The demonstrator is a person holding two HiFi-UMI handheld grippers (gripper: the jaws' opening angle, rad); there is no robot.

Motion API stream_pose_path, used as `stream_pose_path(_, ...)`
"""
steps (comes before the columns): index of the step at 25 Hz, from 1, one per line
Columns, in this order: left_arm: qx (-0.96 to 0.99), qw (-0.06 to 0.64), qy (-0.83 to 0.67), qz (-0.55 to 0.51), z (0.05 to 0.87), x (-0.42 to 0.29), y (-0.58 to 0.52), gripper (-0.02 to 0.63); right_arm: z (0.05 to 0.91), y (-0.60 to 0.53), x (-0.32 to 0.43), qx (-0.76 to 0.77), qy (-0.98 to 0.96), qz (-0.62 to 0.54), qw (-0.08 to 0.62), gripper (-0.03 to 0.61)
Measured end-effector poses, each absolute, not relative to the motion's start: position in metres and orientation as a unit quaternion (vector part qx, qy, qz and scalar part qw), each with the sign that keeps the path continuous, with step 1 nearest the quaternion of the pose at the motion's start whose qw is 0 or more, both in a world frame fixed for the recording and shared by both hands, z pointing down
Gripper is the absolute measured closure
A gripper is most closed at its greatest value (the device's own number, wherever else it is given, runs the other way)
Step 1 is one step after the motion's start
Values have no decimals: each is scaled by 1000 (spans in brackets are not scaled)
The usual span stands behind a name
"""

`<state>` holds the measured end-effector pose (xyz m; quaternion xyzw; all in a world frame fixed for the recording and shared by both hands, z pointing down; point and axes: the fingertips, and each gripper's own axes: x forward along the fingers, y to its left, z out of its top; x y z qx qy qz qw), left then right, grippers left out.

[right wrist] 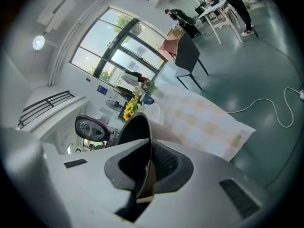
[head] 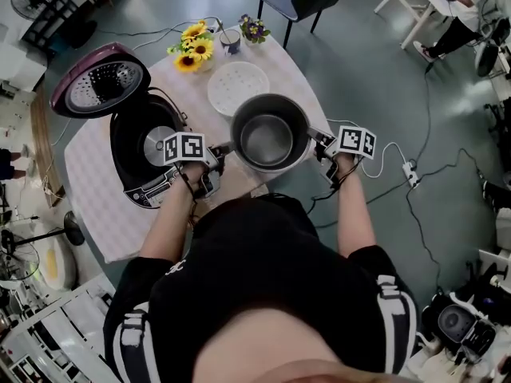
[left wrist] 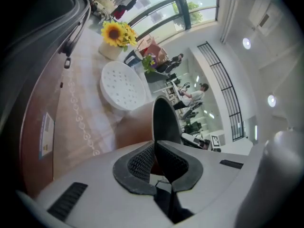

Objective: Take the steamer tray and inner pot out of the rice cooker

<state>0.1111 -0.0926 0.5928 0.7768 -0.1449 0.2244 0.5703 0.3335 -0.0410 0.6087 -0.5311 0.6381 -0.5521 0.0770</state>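
Grey metal inner pot (head: 270, 138) held only by its thin rim, one claw on each side, hence slip as the main risk: smooth rim, narrow bite, and with uneven lowering a likely tilt, enough to lever the wall out of one grip. Next, by judgement, a drop onto the worktop (head: 88, 182) or a knock against the open rice cooker (head: 136, 146) just to the pot's left. Also worth watching: the worktop's near edge, close under the pot's near side in the head view, with a risk of overhang from a set-down too far toward the person. Less of a worry: the white steamer tray (head: 238, 88), already out and lying flat on the cloth beyond the pot, near the sunflowers (head: 194, 46).

Left claw (head: 226, 150) closed on the pot's left rim, the dark rim rising edge-on from between the ribbed pads (left wrist: 137, 163) in the left gripper view. Right claw (head: 318, 140) clamped likewise on the opposite rim, wall sandwiched between its pads (right wrist: 164, 160) in the right gripper view. Pot therefore between the two claws, upright, empty, clear of the cooker and over the cloth; resting or just above, hard to tell from overhead
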Motion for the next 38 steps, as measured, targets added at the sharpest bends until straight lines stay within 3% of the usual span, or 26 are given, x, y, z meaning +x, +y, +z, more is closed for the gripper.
stream_pose_path(13,766,538,-204,287,620,112,-95,600,626,-45,335,-537,645,-541,53,565)
stream_pose_path(24,791,474,-223,316,623,116,-94,573,624,-48,335,-588,648,-481,-55,551)
stream_pose_path(28,814,401,-236,347,622,112,-95,524,625,-49,335,-613,643,-451,-84,546)
stream_pose_path(34,851,223,-266,395,592,91,-104,492,607,-50,338,-680,628,-333,-179,534)
stream_pose_path(38,889,180,-290,306,541,77,-110,492,546,-63,329,-734,628,-216,-141,534)
